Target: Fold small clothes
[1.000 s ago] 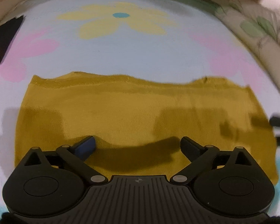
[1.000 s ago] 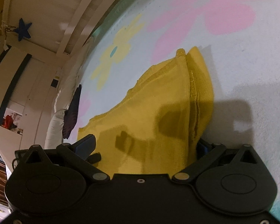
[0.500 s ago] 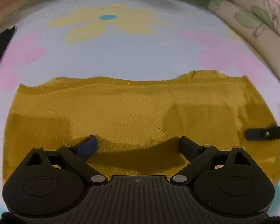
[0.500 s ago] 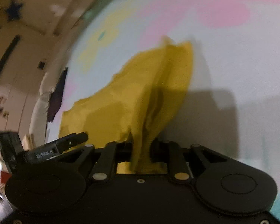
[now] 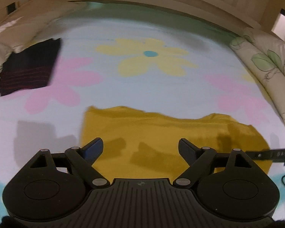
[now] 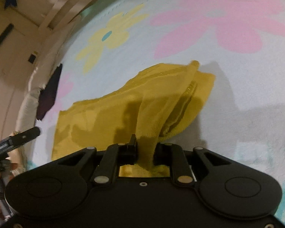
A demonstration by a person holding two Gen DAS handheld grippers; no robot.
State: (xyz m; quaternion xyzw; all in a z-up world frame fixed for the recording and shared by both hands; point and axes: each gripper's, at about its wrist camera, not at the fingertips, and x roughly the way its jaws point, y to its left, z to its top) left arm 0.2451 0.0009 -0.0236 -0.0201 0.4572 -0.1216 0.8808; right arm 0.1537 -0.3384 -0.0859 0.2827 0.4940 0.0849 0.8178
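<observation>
We have the yellow garment (image 6: 108, 114) folded once on the bed (image 5: 161, 93). Our right tool (image 6: 145, 150) clenches its end, lifted; left tool (image 5: 140, 148) released, closing slightly. Next fold remains.

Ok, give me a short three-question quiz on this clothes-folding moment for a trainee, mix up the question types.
1. True or false: the right hand-held gripper is clamped on the mustard-yellow garment.
2. Multiple choice: the left hand-held gripper is A) shut on the garment, B) open above it, C) holding the dark striped cloth.
3. Fill in: the printed flower nearest the far edge of the blanket has ___ petals.

Key: 1 true, a bunched fold runs up between the pads. 2 B, with jaws spread and nothing between them. 3 yellow, with a teal centre.
</observation>
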